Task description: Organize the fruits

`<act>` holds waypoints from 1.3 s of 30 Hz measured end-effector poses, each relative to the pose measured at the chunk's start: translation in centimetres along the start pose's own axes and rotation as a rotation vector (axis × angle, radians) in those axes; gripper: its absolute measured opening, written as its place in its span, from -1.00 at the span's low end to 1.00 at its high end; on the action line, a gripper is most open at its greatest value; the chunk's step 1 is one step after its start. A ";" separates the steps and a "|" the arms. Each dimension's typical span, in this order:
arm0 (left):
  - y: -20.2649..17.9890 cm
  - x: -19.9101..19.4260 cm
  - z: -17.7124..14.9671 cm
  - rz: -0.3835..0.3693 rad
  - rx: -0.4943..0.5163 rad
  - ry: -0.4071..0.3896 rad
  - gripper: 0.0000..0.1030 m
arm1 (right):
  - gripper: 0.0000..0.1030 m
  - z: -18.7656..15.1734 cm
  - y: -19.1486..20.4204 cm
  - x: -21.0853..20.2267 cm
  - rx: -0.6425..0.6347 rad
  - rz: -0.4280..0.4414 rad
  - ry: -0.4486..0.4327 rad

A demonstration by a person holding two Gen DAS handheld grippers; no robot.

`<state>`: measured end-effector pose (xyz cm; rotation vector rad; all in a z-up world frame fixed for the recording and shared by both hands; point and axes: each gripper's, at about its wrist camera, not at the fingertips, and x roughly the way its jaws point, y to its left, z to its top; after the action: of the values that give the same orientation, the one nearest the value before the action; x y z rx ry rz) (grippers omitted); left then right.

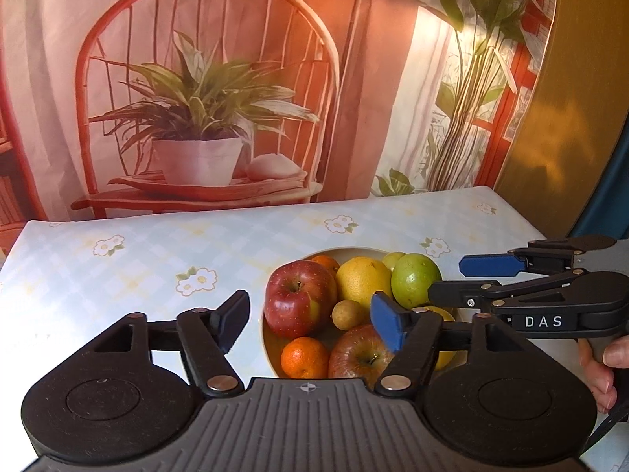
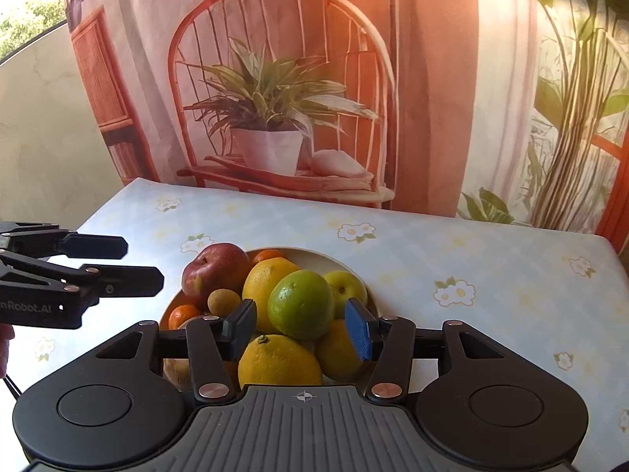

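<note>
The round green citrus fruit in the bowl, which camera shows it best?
The right wrist view: the round green citrus fruit sits central and nearly whole. In the left wrist view it lies further right, its lower edge hidden behind the right tongs.

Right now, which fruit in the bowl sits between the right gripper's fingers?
The green round fruit: it sits framed between the open right gripper, untouched. The red apple and small brown fruit lie left, outside its fingers.
</note>
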<state>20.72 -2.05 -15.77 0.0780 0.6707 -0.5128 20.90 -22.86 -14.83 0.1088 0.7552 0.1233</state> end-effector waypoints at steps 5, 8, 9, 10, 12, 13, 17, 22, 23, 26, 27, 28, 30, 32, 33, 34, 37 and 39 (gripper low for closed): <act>0.0 -3.0 -0.1 0.013 -0.024 -0.029 0.79 | 0.50 -0.6 0.5 -2.7 0.022 -0.025 -0.024; -0.2 -4.7 -0.2 0.017 -0.038 -0.031 0.83 | 0.92 -1.0 1.0 -4.7 0.029 -0.044 -0.051; -0.3 -5.3 -0.3 0.018 -0.047 -0.034 0.83 | 1.00 -1.1 1.2 -5.4 0.032 -0.052 -0.059; -0.4 -6.0 -0.5 0.016 -0.053 -0.039 0.83 | 0.99 -1.3 1.4 -6.1 0.034 -0.062 -0.065; -0.7 -7.5 -0.8 0.017 -0.057 -0.054 0.84 | 0.99 -1.5 1.9 -7.4 0.034 -0.076 -0.073; -0.9 -8.2 -0.9 0.018 -0.056 -0.061 0.85 | 0.99 -1.6 2.1 -8.1 0.033 -0.080 -0.078; -1.5 -10.9 -1.6 0.034 -0.059 -0.087 0.86 | 0.99 -2.0 2.9 -10.6 0.040 -0.070 -0.105; -2.0 -14.1 -2.1 0.062 -0.063 -0.125 0.86 | 0.99 -2.4 3.9 -13.8 0.047 -0.059 -0.144; -2.2 -14.7 -2.2 0.072 -0.060 -0.137 0.86 | 0.99 -2.4 4.1 -14.3 0.045 -0.059 -0.152; -2.6 -16.2 -2.5 0.088 -0.054 -0.169 0.86 | 0.99 -2.5 4.5 -15.8 0.045 -0.060 -0.175; -2.8 -16.7 -2.7 0.089 -0.050 -0.178 0.86 | 0.99 -2.6 4.6 -16.3 0.045 -0.059 -0.184; -3.0 -17.1 -2.8 0.090 -0.044 -0.184 0.86 | 0.99 -2.6 4.8 -16.7 0.045 -0.059 -0.189; -3.4 -17.7 -3.0 0.095 -0.037 -0.190 0.87 | 0.99 -2.7 5.0 -17.4 0.042 -0.059 -0.199; -3.6 -18.1 -3.3 0.101 -0.040 -0.195 0.86 | 0.99 -2.9 5.1 -18.0 0.040 -0.055 -0.206; -3.6 -18.3 -3.3 0.101 -0.044 -0.196 0.86 | 0.99 -2.9 5.1 -18.2 0.041 -0.053 -0.209; -3.7 -18.4 -3.4 0.101 -0.048 -0.197 0.86 | 0.99 -3.0 5.2 -18.4 0.042 -0.051 -0.211; -4.1 -18.9 -3.6 0.115 -0.034 -0.215 0.86 | 0.99 -3.2 5.2 -19.0 0.041 -0.050 -0.219; -4.3 -19.0 -3.7 0.127 -0.026 -0.220 0.86 | 0.99 -3.3 5.2 -19.3 0.041 -0.052 -0.225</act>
<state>3.91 3.15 -6.62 0.0381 0.4537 -0.3838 4.35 -20.48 -3.40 0.1392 0.5354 0.0445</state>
